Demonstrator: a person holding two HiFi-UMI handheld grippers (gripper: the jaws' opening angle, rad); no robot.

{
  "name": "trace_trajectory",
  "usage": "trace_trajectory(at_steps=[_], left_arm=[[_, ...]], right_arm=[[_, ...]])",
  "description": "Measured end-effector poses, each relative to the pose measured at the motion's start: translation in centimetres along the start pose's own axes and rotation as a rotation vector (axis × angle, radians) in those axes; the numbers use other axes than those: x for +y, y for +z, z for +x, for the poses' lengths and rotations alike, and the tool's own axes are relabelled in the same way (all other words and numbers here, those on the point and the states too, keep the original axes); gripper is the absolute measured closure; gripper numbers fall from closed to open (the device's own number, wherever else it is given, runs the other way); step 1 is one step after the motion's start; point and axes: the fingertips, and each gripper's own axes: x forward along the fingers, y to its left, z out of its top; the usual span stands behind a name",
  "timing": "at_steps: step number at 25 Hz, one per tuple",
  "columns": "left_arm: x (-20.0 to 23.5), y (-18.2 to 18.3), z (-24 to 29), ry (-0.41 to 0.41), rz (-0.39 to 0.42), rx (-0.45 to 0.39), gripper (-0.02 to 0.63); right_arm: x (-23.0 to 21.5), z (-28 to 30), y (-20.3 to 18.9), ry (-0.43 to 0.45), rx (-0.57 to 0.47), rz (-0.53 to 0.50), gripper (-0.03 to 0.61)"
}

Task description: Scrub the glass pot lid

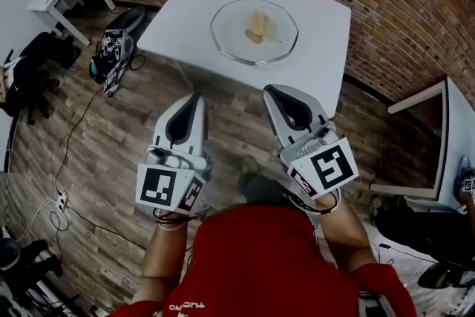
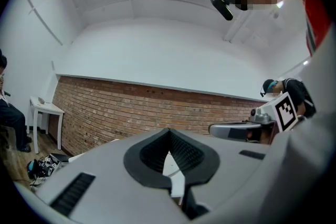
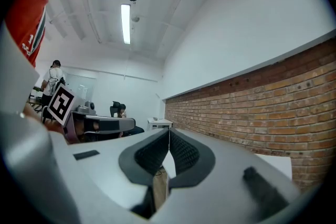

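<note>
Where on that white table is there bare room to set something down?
The table is bare left of the lid, out to its left corner, in a wide strip to the lid's right, and along the near edge. Only the middle is taken, by the lid with a tan piece at its centre.

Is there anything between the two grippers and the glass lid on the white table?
Nothing visible. The left gripper and right gripper, both shut and empty, hover over the floor short of the table; only bare table lies before the glass lid.
</note>
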Motion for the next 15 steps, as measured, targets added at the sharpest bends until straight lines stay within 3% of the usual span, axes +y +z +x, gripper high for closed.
trace_trajectory(at_steps=[6,15], left_arm=[[2.5,0.6,7.3,0.018,0.017,0.008,0.597],[4.8,1.8,14.3,0.033,0.033,0.014,0.597]], right_arm=[[-6.4,5.0,0.2,0.012,-0.009,0.015,0.549],[-12.2,9.8,0.5,0.032,-0.008,0.026,0.549]])
